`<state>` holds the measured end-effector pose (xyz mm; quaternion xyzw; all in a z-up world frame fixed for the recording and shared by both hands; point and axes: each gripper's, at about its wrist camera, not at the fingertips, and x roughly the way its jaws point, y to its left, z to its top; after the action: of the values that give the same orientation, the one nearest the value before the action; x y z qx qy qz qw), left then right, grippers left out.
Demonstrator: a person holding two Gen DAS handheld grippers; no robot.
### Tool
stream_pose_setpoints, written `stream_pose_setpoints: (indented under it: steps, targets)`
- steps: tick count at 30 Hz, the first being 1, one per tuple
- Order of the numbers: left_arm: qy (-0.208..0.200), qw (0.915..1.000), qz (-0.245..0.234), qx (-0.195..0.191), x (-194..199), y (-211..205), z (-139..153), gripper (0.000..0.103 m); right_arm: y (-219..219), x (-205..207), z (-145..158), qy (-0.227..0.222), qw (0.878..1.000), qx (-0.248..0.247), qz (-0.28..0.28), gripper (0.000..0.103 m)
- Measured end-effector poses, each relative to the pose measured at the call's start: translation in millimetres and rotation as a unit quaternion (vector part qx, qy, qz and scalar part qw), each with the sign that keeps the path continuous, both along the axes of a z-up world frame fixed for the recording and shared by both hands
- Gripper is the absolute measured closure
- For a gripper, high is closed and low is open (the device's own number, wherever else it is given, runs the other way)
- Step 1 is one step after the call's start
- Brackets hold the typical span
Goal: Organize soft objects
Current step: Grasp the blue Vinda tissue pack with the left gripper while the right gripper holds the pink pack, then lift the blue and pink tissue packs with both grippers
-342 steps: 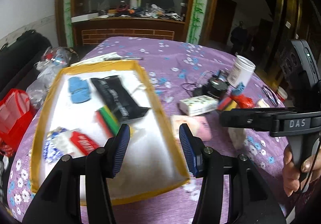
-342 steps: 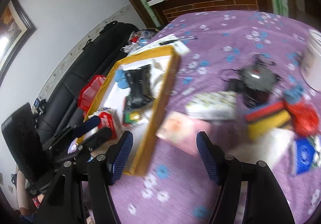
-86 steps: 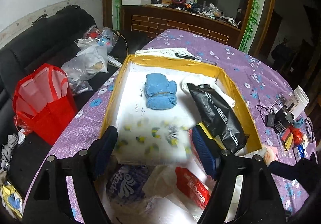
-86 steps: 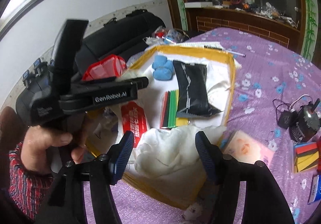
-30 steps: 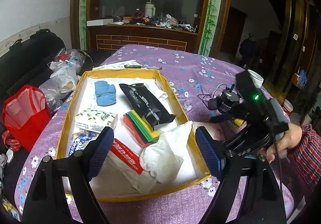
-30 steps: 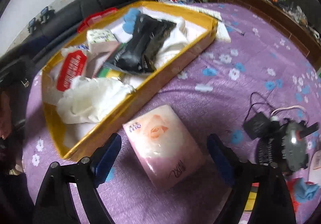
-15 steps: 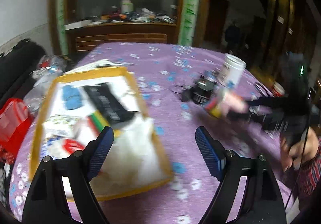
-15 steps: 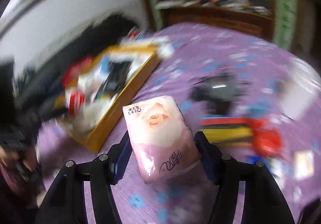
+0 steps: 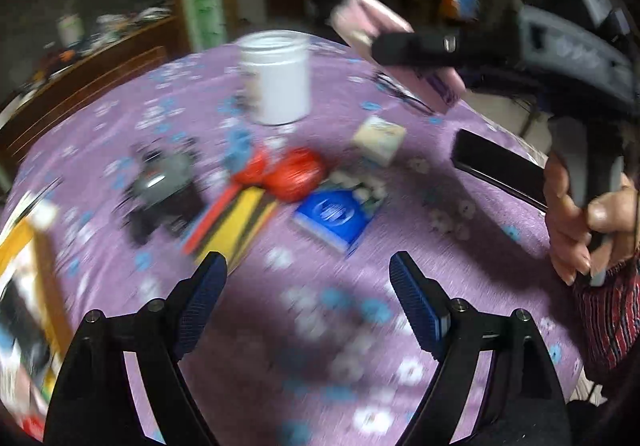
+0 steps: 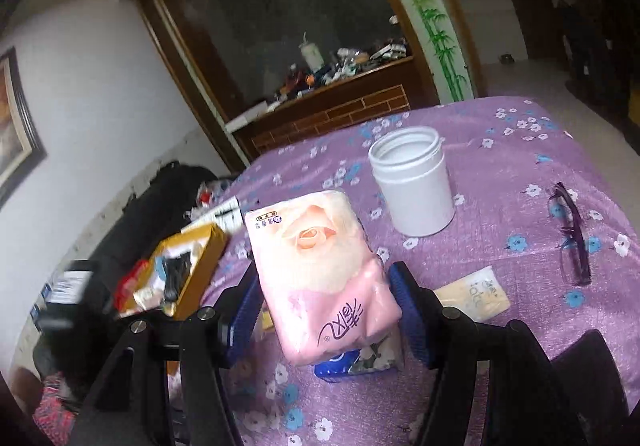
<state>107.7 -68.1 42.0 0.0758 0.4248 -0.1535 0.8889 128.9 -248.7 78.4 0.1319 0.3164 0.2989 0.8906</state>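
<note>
My right gripper (image 10: 324,310) is shut on a pink tissue pack (image 10: 320,270) with a rose print and holds it in the air above the purple flowered table (image 10: 520,174). The pack also shows in the left wrist view (image 9: 396,46), clamped in the right gripper at upper right. My left gripper (image 9: 308,302) is open and empty, low over the table. Ahead of it lie a blue tissue packet (image 9: 332,218), a small cream packet (image 9: 380,138) and a red soft thing (image 9: 296,174). The yellow-rimmed tray (image 10: 192,266) with soft items lies at the left.
A white jar (image 10: 412,182) stands mid-table. A grey and black device (image 9: 160,186) and a yellow, red and black pad (image 9: 236,218) lie left of the blue packet. Purple glasses (image 10: 572,230) and a cream packet (image 10: 476,294) lie at the right. A black sofa (image 10: 160,198) runs along the wall.
My right gripper closed on the pink tissue pack and has lifted it off the table. My left gripper has swung right, away from the tray, toward the clutter by the jar.
</note>
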Motion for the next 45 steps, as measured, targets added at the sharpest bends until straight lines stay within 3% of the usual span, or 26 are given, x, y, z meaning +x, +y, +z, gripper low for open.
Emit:
stream_pose_setpoints:
  steps: [4, 11, 14, 15, 16, 21, 31, 36, 39, 45]
  targets:
    - [0.024, 0.9985, -0.048, 0.014, 23, -23, -10, 0.020, -14, 7, 3, 0.005, 1.000, 0.026, -0.012, 0.039]
    - [0.070, 0.9934, -0.085, 0.031, 55, -39, -33, 0.020, -26, 8, 3, 0.015, 0.998, 0.051, -0.027, 0.039]
    - [0.067, 0.9936, -0.083, 0.037, 65, -45, -40, 0.021, -30, 6, 3, 0.014, 0.998, 0.054, -0.037, 0.039]
    - [0.069, 0.9941, -0.077, 0.033, 68, -46, -43, 0.024, -30, 6, 3, 0.014, 0.998, 0.055, -0.038, 0.039]
    - [0.071, 0.9946, -0.071, 0.029, 69, -46, -44, 0.037, -31, 5, 4, 0.013, 0.998, 0.056, -0.040, 0.039]
    - [0.054, 0.9969, -0.054, 0.019, 58, -53, -47, 0.042, -31, 5, 2, 0.015, 0.997, 0.052, -0.046, 0.038]
    - [0.050, 0.9948, 0.087, -0.021, -16, 11, -46, 0.042, -7, 4, -3, 0.021, 1.000, 0.017, -0.010, 0.038]
    - [0.017, 0.9847, 0.170, -0.036, -61, 55, -43, 0.041, 55, -11, -23, 0.036, 0.995, -0.061, 0.075, 0.038]
    - [-0.007, 0.9745, 0.224, -0.006, -67, 68, -40, 0.041, 94, -21, -46, 0.062, 0.984, -0.116, 0.120, 0.038]
    - [0.029, 0.9724, 0.231, -0.015, -53, 76, -55, 0.041, 115, -21, -80, 0.085, 0.968, -0.211, 0.108, 0.038]
